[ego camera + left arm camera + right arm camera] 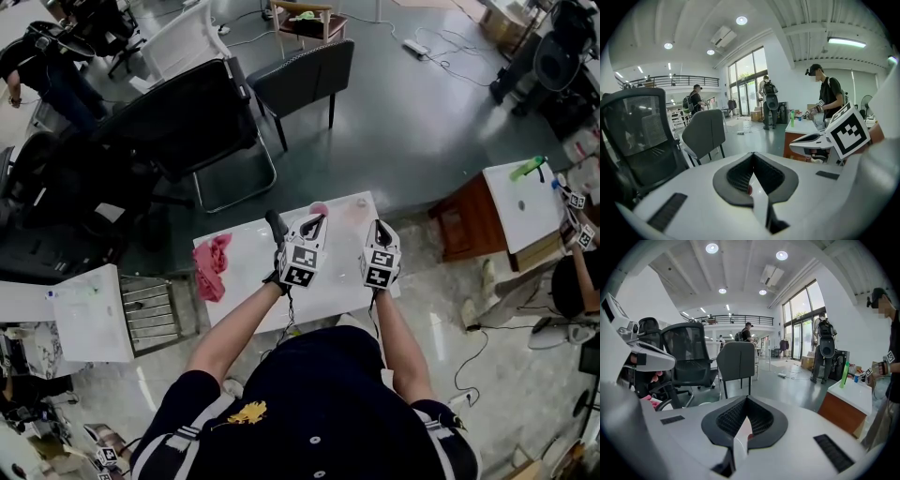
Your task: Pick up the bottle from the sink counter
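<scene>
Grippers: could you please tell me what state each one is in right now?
Left white two-jaw gripper: closed, holding nothing.
Right white two-jaw gripper: closed, holding nothing.

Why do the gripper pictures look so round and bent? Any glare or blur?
Left gripper view: fisheye lens, black corners, bowed lines, lamp flaring. Right gripper view: same warp, windows bright. Head view: straighter lines, even light, white table slightly washed out.

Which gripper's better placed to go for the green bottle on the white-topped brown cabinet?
Right, probably. The green bottle stands on the white-topped brown cabinet, out beyond the right gripper; the left gripper sits farther away. Both are shut.
</scene>
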Action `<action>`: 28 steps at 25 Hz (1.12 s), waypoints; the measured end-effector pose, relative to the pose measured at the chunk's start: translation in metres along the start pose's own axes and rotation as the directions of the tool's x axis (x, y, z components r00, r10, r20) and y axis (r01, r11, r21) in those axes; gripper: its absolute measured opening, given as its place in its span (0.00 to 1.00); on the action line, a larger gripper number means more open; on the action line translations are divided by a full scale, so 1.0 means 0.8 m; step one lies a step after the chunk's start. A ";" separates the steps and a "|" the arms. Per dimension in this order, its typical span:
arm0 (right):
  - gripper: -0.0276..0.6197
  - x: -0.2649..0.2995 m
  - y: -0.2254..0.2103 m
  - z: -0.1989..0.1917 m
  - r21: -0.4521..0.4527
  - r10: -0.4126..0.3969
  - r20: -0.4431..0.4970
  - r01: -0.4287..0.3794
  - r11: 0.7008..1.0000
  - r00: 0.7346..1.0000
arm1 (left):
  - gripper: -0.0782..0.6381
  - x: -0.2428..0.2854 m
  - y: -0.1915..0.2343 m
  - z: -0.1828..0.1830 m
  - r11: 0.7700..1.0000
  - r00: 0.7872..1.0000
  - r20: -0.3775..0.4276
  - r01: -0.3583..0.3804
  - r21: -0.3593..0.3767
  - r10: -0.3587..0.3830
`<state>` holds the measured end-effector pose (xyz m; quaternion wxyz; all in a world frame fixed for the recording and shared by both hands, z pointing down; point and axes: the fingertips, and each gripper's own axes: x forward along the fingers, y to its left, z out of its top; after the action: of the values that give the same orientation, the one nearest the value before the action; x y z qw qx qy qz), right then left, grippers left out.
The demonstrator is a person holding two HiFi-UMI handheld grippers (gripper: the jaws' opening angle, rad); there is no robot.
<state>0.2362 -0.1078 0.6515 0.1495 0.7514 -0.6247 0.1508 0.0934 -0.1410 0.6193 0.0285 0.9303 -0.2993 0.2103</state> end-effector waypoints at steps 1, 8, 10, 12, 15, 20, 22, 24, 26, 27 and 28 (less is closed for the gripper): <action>0.08 0.002 -0.001 0.002 -0.002 -0.002 0.004 0.002 1.000 1.000 | 0.13 0.001 0.000 -0.002 1.000 1.000 -0.004 -0.002 0.000 0.002; 0.08 0.010 0.005 -0.008 0.026 0.027 -0.042 -0.026 0.999 0.999 | 0.13 0.008 -0.002 -0.009 1.000 1.000 -0.022 -0.005 -0.008 0.004; 0.08 0.015 0.001 -0.009 0.022 0.026 -0.040 -0.026 0.999 0.999 | 0.13 0.014 -0.002 -0.010 1.000 1.000 -0.021 -0.005 -0.012 0.005; 0.08 0.018 -0.002 -0.009 0.016 0.021 -0.032 -0.021 1.000 0.999 | 0.13 0.019 -0.003 -0.012 1.000 1.000 -0.024 0.002 -0.015 -0.003; 0.08 0.021 0.001 -0.013 0.023 0.027 -0.044 -0.026 0.999 0.999 | 0.13 0.018 0.002 -0.020 1.000 0.999 -0.039 -0.002 -0.027 0.001; 0.08 0.029 0.001 -0.023 0.025 0.048 -0.060 -0.047 0.999 0.997 | 0.13 0.031 0.002 -0.017 0.999 0.999 -0.040 -0.005 -0.033 0.004; 0.08 0.034 0.010 -0.027 0.033 0.066 -0.064 -0.064 0.997 0.996 | 0.13 0.025 0.010 -0.019 1.000 0.999 -0.051 -0.015 -0.028 0.013; 0.08 0.038 0.007 -0.027 0.030 0.069 -0.066 -0.067 0.997 0.995 | 0.13 0.028 0.014 -0.024 0.999 0.998 -0.053 -0.030 -0.039 0.028; 0.08 0.042 -0.005 -0.029 0.020 0.059 -0.073 -0.058 0.998 0.996 | 0.13 0.036 0.010 -0.023 0.998 0.998 -0.053 -0.034 -0.046 0.031; 0.08 0.043 -0.008 -0.031 0.017 0.060 -0.079 -0.059 0.998 0.995 | 0.13 0.039 0.008 -0.023 0.998 0.998 -0.057 -0.032 -0.048 0.029; 0.08 0.045 -0.010 -0.032 0.016 0.061 -0.081 -0.060 0.998 0.995 | 0.13 0.041 0.006 -0.024 0.998 0.998 -0.062 -0.030 -0.050 0.027</action>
<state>0.2493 -0.1281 0.6893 0.1649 0.7263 -0.6397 0.1900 0.1076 -0.1595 0.6497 0.0582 0.9180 -0.3165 0.2317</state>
